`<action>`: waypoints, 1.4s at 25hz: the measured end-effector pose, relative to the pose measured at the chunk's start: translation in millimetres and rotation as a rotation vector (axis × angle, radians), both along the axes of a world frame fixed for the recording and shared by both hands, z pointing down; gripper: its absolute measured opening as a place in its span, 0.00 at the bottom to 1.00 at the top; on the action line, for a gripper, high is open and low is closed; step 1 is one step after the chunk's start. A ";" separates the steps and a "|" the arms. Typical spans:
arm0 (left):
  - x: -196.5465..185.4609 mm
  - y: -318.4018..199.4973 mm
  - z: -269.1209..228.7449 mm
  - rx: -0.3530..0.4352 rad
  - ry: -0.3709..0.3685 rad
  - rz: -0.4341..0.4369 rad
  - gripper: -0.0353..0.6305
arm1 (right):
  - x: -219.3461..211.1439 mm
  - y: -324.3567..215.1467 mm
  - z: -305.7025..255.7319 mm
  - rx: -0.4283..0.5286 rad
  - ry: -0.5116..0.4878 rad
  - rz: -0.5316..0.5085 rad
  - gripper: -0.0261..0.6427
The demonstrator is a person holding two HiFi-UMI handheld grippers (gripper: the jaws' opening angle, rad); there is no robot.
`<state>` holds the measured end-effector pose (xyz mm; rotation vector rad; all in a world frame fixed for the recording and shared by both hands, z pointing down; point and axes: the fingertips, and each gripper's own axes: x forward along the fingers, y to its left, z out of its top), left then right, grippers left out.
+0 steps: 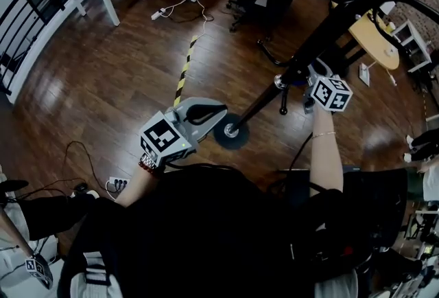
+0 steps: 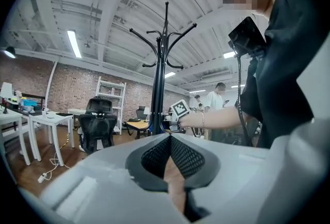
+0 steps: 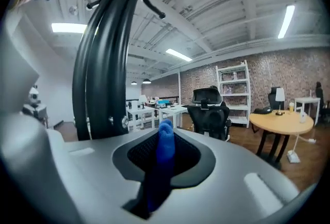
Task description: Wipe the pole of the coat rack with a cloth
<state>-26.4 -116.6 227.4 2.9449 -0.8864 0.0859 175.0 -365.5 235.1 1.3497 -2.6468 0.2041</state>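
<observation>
Nearest, the left claw [image 1: 218, 111] hangs over the wooden floor [image 1: 123, 70] with its jaws pressed together on nothing, just beside the coat rack's round base [image 1: 231, 132]. Right claw [image 3: 165, 132] pinches a blue cloth [image 3: 163, 158], a fold of it standing up between the jaws. It sits just beside the black pole [image 3: 100, 68], low down near the base.

Left gripper [image 2: 170, 140] fingers [image 2: 192, 158] together; coat rack [image 2: 159, 89] upright ahead, office chair [image 2: 98, 125] left.
</observation>
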 end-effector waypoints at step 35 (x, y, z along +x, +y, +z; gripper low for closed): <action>29.2 52.1 34.7 -0.180 0.042 0.187 0.06 | -4.3 105.9 34.1 0.238 -0.026 0.112 0.13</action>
